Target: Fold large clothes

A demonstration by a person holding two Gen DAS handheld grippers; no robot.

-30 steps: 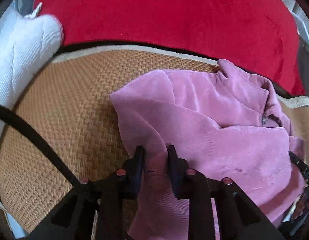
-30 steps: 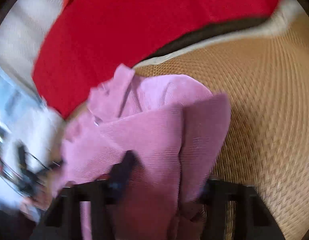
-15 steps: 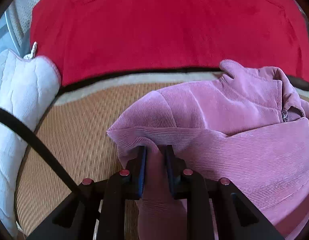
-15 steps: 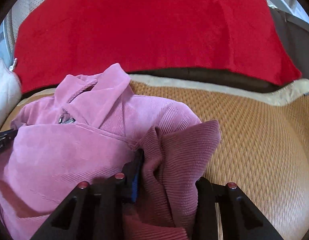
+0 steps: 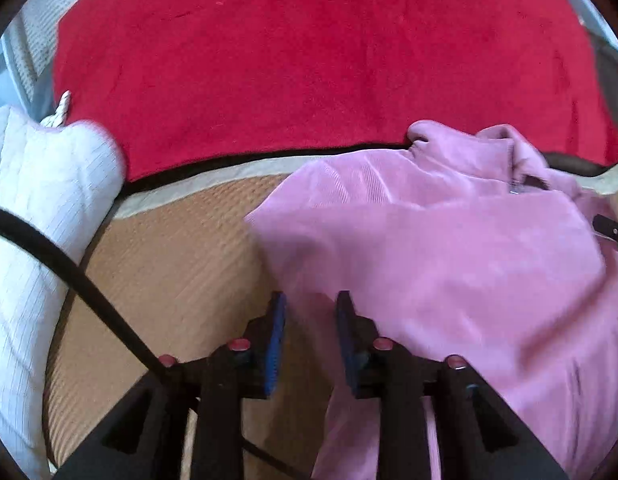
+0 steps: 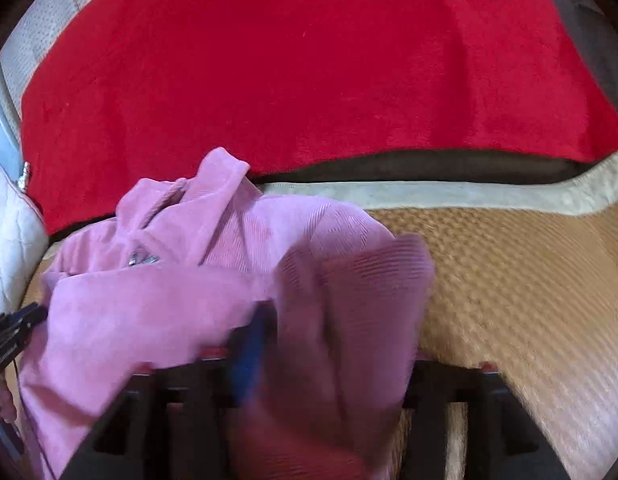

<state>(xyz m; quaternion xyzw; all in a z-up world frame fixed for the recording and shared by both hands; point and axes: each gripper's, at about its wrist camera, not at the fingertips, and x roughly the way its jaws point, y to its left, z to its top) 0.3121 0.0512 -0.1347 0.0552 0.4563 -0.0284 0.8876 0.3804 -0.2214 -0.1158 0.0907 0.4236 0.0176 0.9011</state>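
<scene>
A pink corduroy jacket lies bunched on the woven seat, collar and zip toward the back. My left gripper hovers over its near left edge. Its jaws are opening; the blue pads stand apart from the cloth, and a bit of pink fabric shows below the gap. My right gripper is at the jacket's right side, jaws opening wide. A loose folded flap hangs between them and hides the right finger. The left blue pad shows beside the flap.
A red blanket covers the backrest behind the jacket. The tan woven seat mat stretches to the right, and a white quilted pillow lies at the left. A black cable crosses the left wrist view.
Both pairs of jaws have spread. The left gripper has lifted and the cloth it pinched has slipped out. The flap in the right jaws hangs looser.
</scene>
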